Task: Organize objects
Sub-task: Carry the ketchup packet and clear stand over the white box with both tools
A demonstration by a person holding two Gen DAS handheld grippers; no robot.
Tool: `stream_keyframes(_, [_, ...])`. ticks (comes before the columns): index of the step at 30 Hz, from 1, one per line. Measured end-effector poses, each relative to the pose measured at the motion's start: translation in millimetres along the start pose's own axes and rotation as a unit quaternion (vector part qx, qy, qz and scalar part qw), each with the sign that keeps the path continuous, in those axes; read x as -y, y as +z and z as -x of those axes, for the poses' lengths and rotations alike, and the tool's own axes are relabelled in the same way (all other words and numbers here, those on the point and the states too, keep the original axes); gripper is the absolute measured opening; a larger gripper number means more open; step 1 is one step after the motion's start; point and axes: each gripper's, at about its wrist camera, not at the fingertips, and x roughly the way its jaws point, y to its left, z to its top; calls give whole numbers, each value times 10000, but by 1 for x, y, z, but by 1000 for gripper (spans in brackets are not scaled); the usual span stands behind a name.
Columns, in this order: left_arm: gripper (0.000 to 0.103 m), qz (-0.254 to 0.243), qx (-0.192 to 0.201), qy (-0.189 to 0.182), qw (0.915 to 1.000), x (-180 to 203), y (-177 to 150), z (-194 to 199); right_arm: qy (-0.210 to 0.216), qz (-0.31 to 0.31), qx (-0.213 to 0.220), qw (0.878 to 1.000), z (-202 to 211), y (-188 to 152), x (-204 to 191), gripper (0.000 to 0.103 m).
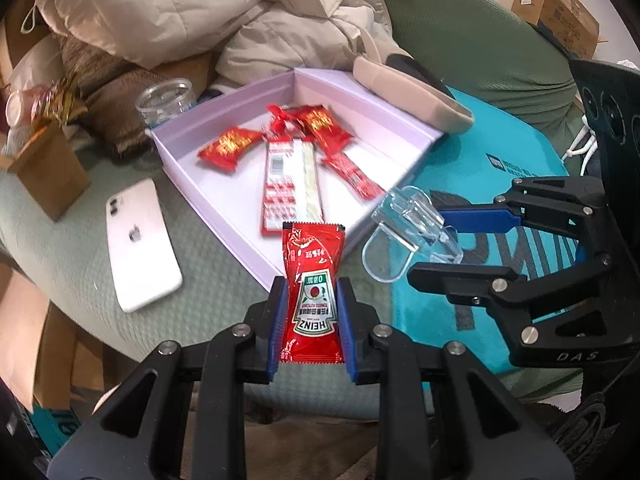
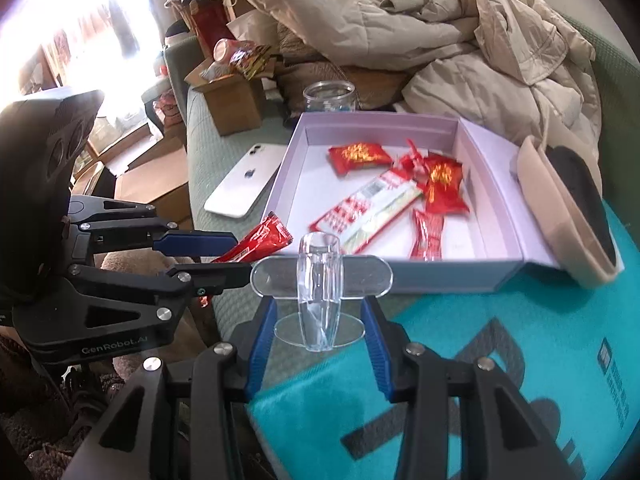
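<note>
Left gripper [image 1: 312, 300] clamped on a ketchup sachet [image 1: 312, 280], right gripper [image 2: 320, 320] pinching a clear plastic holder [image 2: 320, 280] — both near the open lilac box [image 2: 472, 272], which holds red snack packets [image 2: 360, 154] and a long wrapped strip [image 2: 368, 208]

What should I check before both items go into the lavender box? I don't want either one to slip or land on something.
1. Left gripper jaws shut on the ketchup packet: ok.
2. Right gripper jaws shut on the clear plastic holder: ok; it sits between the pads.
3. Lavender box is open, no lid in the way: ok.
4. Bare floor in the box for two more things: ok, free along the near right side, past the red snack packets.
5. White phone clear of the path: ok, it lies outside the box.
6. Grip firmness on the holder: cannot tell.
</note>
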Motion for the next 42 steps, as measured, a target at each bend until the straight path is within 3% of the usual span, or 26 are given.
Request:
stream_keyframes(14, [23,-134,-35,139,9998,-52,53,-16,187,-36,101,9998,-40,61,9,44])
stream_keyframes(21, [23,25,-30,361,9993,-69,56,-10,454,33,185,9988,-55,78,9,44])
stream_keyframes(28, [23,290,-121,538,9981,-84,53,-12,715,130,93,9973,-72,82,4,44])
stream_keyframes(42, [23,2,-384,307,9988,-67,73,-46,602,-385,82,9974,-84,79,44,44])
